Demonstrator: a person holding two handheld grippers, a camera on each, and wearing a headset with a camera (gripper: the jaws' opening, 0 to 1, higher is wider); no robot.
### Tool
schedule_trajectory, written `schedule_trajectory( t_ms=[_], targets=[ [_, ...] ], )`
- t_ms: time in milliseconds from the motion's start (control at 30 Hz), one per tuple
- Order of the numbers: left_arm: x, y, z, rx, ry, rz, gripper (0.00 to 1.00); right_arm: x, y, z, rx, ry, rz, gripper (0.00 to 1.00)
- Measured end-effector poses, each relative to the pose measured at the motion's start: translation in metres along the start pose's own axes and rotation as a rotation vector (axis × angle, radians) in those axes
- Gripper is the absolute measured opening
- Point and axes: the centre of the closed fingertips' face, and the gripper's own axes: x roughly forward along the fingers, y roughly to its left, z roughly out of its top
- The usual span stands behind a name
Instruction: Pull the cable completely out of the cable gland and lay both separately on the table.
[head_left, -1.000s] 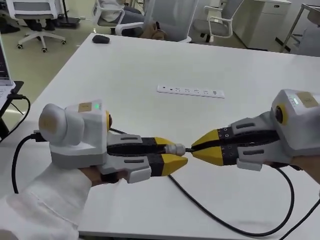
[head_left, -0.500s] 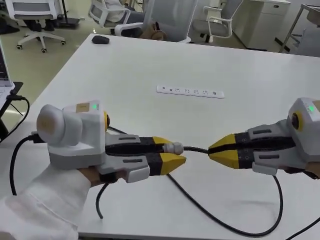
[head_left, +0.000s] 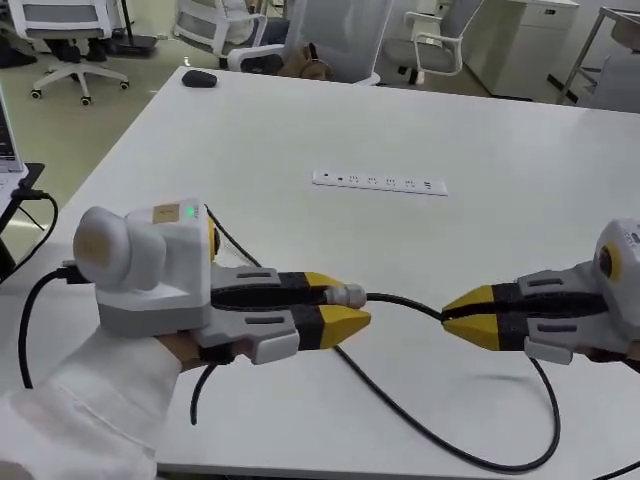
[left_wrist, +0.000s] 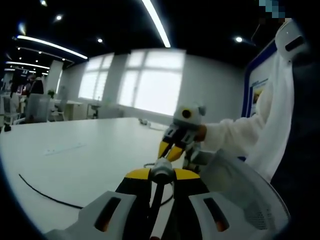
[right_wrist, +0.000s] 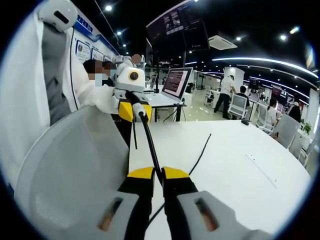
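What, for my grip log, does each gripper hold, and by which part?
The left gripper clamps the cable gland by its body. The right gripper clamps the cable on the stretch beyond the gland's tip.

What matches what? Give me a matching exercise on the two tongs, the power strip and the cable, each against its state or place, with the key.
Column one:
1. left tongs
2. right tongs
3. power strip
4. cable

Column two:
A. lies flat on the table, beyond both tongs
B. spans the gap between the two tongs
C. shut on the cable gland
D. shut on the black cable

Pairs: 1-C, 2-D, 3-A, 4-B.
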Motion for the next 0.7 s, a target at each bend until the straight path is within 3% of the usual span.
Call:
schedule_trajectory(
  t_ms=[300, 433, 600, 700],
  targets=[
    [0.001, 0.000, 0.001, 0.014, -0.001, 0.002, 0.17, 0.002, 0.001, -0.002, 0.013, 0.019, 0.013, 0.04],
    [0.002, -0.003, 0.000, 0.028, 0.006, -0.009, 0.17, 0.004, -0.002, -0.002, 0.004, 0.030, -0.004, 0.05],
    [0.004, -0.004, -0.004, 0.046, 0.027, -0.008, 0.17, 0.008, -0.004, 0.008, 0.002, 0.001, -0.020, 0.15],
    [0.004, -0.005, -0.003, 0.047, 0.025, -0.010, 0.17, 0.017, 0.003, 0.022, -0.041, -0.005, 0.008, 0.17]
  ],
)
